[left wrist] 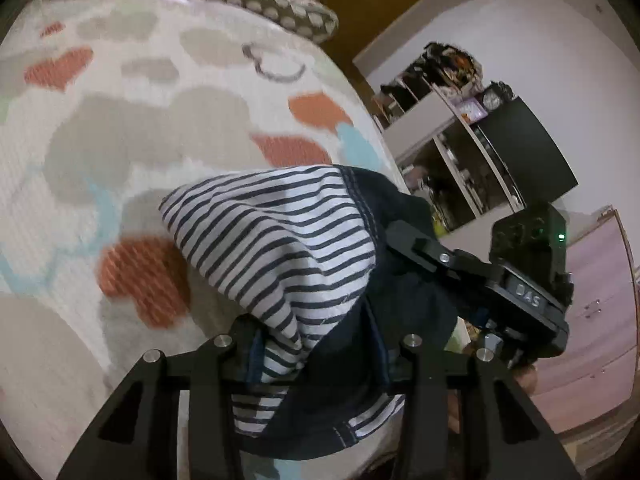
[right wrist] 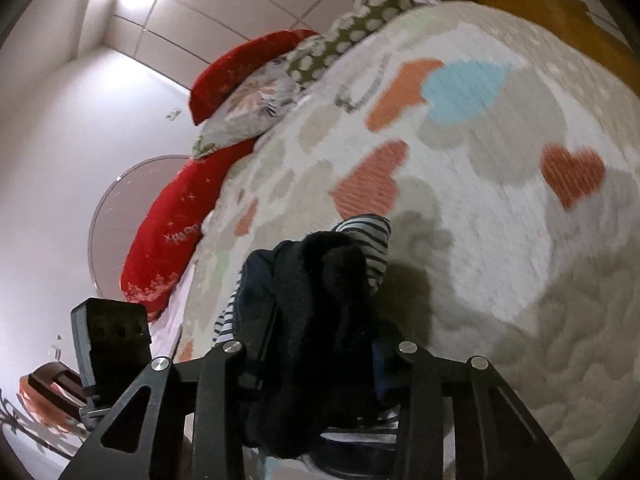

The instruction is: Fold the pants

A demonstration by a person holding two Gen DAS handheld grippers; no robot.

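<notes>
Heart-print bedspread, pants clamped between both tongs

Navy pants, blue-white striped lining

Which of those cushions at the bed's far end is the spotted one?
Start from the heart-patterned bedspread and look to its far end, where cushions are piled. Beside the red cushion lies the spotted cushion: olive-brown, covered in pale dots.

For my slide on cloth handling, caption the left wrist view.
Left gripper clamps bunched pants, striped lining out, above a heart-print bedspread; right gripper grips alongside.
</notes>
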